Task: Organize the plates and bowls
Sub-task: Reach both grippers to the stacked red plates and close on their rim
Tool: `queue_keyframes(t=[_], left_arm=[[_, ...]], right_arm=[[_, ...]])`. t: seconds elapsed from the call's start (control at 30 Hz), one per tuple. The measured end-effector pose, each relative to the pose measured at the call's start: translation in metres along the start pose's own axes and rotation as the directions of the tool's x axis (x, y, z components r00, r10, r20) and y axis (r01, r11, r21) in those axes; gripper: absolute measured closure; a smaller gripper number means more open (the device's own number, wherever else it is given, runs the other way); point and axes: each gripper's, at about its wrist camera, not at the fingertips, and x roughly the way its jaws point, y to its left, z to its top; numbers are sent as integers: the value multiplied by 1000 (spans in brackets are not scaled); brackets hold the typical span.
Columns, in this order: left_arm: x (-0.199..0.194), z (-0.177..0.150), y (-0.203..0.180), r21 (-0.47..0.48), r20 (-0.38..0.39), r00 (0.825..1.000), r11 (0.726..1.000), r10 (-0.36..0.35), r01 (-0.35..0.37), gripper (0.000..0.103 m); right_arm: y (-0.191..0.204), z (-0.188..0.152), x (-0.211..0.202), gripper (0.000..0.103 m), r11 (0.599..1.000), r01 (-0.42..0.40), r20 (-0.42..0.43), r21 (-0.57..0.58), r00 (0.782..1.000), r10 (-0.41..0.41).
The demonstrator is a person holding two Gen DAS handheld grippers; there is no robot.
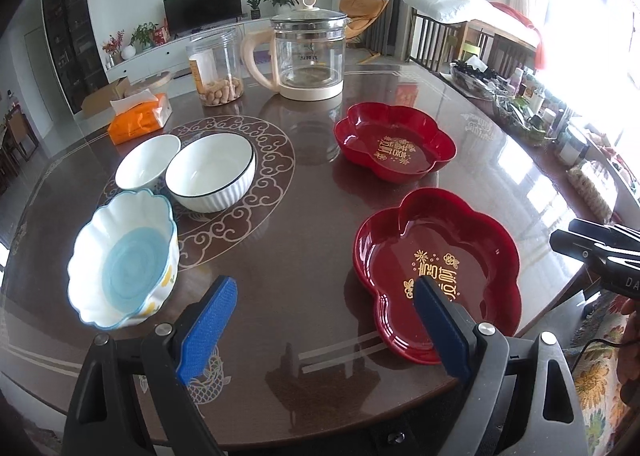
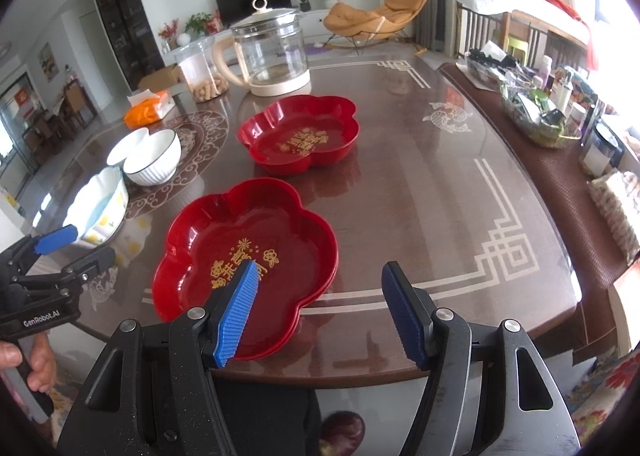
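Observation:
Two red flower-shaped plates lie on the brown table: a near plate (image 1: pixel 460 252) (image 2: pixel 224 232) by the front edge and a far plate (image 1: pixel 394 141) (image 2: pixel 300 133). To the left stand a scalloped blue-and-white bowl (image 1: pixel 124 260) (image 2: pixel 98 205), a ribbed white bowl with a dark rim (image 1: pixel 210 171) (image 2: pixel 152 161) and a small white bowl (image 1: pixel 147 161) (image 2: pixel 126 145). My left gripper (image 1: pixel 324 296) is open and empty above the front edge, between the scalloped bowl and the near plate. My right gripper (image 2: pixel 318 276) is open and empty over the near plate's right rim.
A glass kettle (image 1: pixel 308 55) (image 2: pixel 272 51), a clear jar of peanuts (image 1: pixel 216 65) and an orange tissue pack (image 1: pixel 138 117) stand at the back of the table (image 1: pixel 304 223). A cluttered sideboard (image 2: pixel 540 107) runs along the right. The right gripper's body (image 1: pixel 600 252) shows at the right edge.

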Motion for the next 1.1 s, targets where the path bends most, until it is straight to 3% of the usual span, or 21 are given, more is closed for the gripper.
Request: queue_keyframes(t=[0.13, 0.3, 0.47, 0.63, 0.8, 1.1], left_arm=[[16, 39, 10, -37, -48, 997, 997, -63, 61, 14], [49, 86, 19, -88, -80, 993, 993, -89, 82, 14], [99, 128, 15, -148, -164, 975, 981, -152, 128, 14], [148, 160, 7, -149, -216, 970, 985, -114, 83, 14], [188, 170, 5, -127, -265, 962, 991, -70, 37, 20], [227, 168, 6, -174, -313, 943, 983, -115, 63, 43]], right_arm=[[-31, 28, 12, 35, 999, -38, -82, 29, 996, 41], [-66, 64, 19, 35, 991, -68, -92, 115, 993, 78], [-91, 103, 50, 35, 974, -84, -123, 211, 986, 112], [-99, 131, 101, 35, 964, -104, -190, 243, 970, 152], [-95, 146, 143, 35, 957, -133, -218, 259, 957, 192], [-70, 156, 192, 35, 970, -139, -278, 198, 941, 191]])
